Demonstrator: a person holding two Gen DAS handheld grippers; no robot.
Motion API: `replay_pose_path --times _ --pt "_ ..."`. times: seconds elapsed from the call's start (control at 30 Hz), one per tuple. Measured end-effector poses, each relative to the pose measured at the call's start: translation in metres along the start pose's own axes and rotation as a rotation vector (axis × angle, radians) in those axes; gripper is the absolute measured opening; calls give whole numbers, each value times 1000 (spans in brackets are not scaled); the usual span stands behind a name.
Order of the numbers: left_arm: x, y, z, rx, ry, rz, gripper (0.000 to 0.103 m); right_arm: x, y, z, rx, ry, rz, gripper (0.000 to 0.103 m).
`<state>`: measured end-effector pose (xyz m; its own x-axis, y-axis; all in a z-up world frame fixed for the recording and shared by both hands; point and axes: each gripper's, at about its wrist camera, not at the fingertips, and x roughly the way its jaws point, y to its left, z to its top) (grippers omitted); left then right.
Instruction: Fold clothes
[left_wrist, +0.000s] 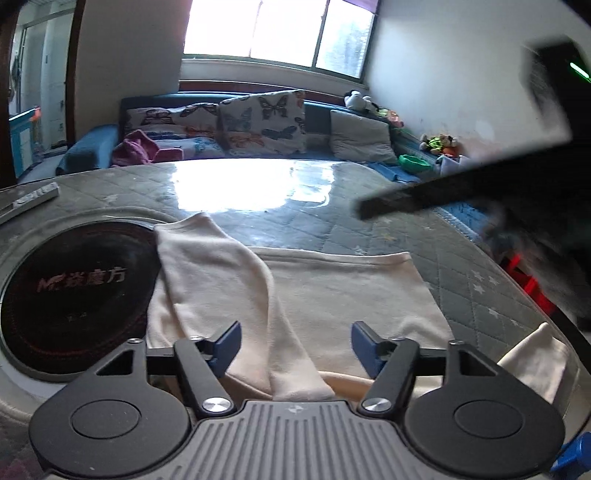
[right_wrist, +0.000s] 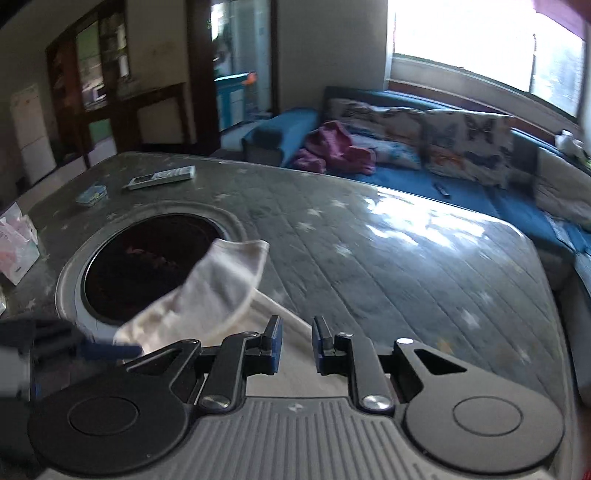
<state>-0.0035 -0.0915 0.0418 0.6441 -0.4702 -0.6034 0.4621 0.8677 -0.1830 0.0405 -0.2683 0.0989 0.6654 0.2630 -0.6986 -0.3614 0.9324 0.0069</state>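
Two tongs, one garment. Where is the cloth?

— Cream garment (left_wrist: 332, 291) lies spread on the quilted grey tabletop (left_wrist: 388, 225), with one sleeve (left_wrist: 210, 280) folded over its body and the sleeve's cuff end reaching the dark round hob (left_wrist: 74, 288) set into the tabletop.

— And the left tongs (left_wrist: 295, 345)?

— Spread wide, blue pads (left_wrist: 228, 341) well apart, hanging over the near part of the garment with nothing between them.

— The right tongs (right_wrist: 297, 347)?

— Parted by a narrow gap, empty as far as the right wrist view shows. A pale strip of the cloth (right_wrist: 288, 317) runs beneath that gap. In the left wrist view they show only as a dark blur at the right edge.

— What else is on the tabletop?

— Remote control (right_wrist: 162, 177) and a small blue tin (right_wrist: 91, 194) at the far side, a tissue pack (right_wrist: 16, 247) near the left edge. Beyond the tabletop stands a blue sofa (right_wrist: 424, 177) with butterfly cushions (left_wrist: 264, 120) and a magenta cloth (right_wrist: 334, 147) on its seat. A window (left_wrist: 277, 29) glares off the tabletop's shiny cover.

— Is the sleeve flat?

— From the right wrist view its cuff looks lifted and blurred; I cannot tell if it touches the hob.
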Motion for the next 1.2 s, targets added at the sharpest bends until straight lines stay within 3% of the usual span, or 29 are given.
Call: replay_pose_path --times 0.07,0.2,0.3,0.57,0.63,0.7,0.73,0.9,0.97,1.03,1.1,1.2 --pt "4 1 1 -2 10 -21 61 15 2 13 -8 16 21 17" --pt "16 9 0 -48 63 -59 33 46 0 33 -12 51 68 17" --pt "19 14 -3 -78 81 -82 20 78 1 43 5 78 104 17" --pt "18 21 -5 -110 92 -95 21 148 5 55 51 111 148 17" --pt "17 20 -5 -108 93 -98 25 161 6 57 62 113 154 17" --pt "16 19 -5 -110 96 -95 44 168 6 58 68 112 150 20" --pt "15 19 -5 -112 96 -93 46 171 6 58 71 112 149 24" --pt "15 19 -6 -116 96 -90 46 177 10 58 71 101 144 24" --pt "14 19 -6 -118 96 -89 44 177 12 59 65 93 142 20" --pt "14 19 -6 -119 95 -87 42 177 14 59 60 84 140 8" --pt "14 19 -6 -121 95 -86 29 177 16 59 55 76 138 4" --pt "12 19 -7 -123 92 -85 18 170 18 62 54 58 141 4"
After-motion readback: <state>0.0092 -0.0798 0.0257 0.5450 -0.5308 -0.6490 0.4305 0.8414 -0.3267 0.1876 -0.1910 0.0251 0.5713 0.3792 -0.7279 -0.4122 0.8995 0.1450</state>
